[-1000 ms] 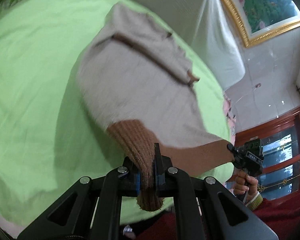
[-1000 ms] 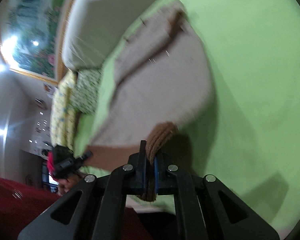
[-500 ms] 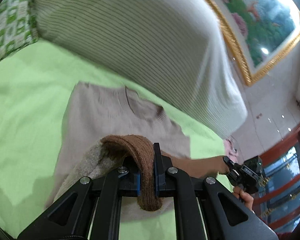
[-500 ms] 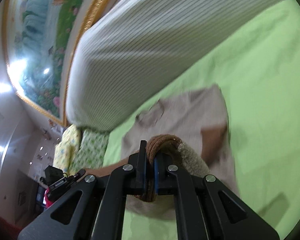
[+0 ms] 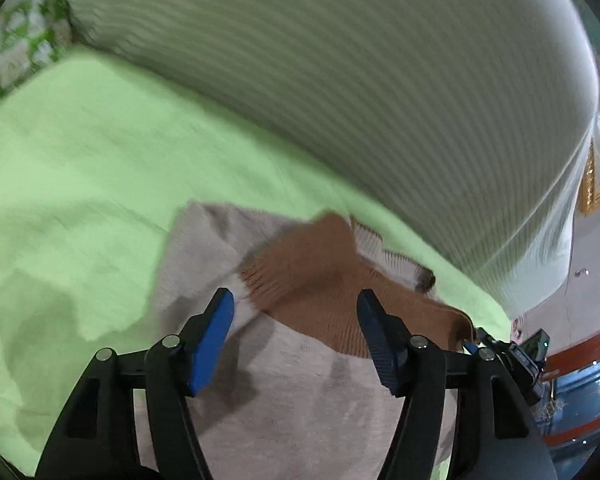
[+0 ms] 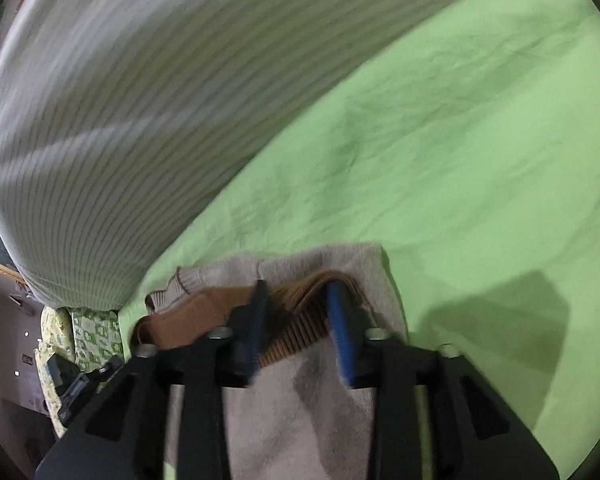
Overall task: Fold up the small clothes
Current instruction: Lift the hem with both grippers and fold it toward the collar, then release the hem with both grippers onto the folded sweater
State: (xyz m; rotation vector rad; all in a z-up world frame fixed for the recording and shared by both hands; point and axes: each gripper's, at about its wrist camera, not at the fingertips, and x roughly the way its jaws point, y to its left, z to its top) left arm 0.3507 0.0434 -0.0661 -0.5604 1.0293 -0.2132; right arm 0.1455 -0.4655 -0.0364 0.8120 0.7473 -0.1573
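A small beige knit sweater [image 5: 300,392] with a brown ribbed hem [image 5: 320,276] lies folded over on the green sheet [image 5: 80,168]. The hem band rests across the upper part near the collar. My left gripper [image 5: 296,312] is open, its blue pads either side of the brown hem, just above the cloth. In the right wrist view the sweater [image 6: 300,412] and its brown hem [image 6: 296,332] lie under my right gripper [image 6: 296,320], which is open with the hem between its fingers. The right gripper also shows in the left wrist view [image 5: 512,352].
A large white-and-grey striped pillow [image 5: 380,80] lies along the far side of the sweater, also in the right wrist view [image 6: 140,100]. Patterned green pillows [image 6: 92,336] sit at the bed's end. Open green sheet [image 6: 460,160] spreads to the right.
Both grippers carried the brown hem forward over the sweater toward the collar, laid it down and opened. The sweater now lies folded in half.
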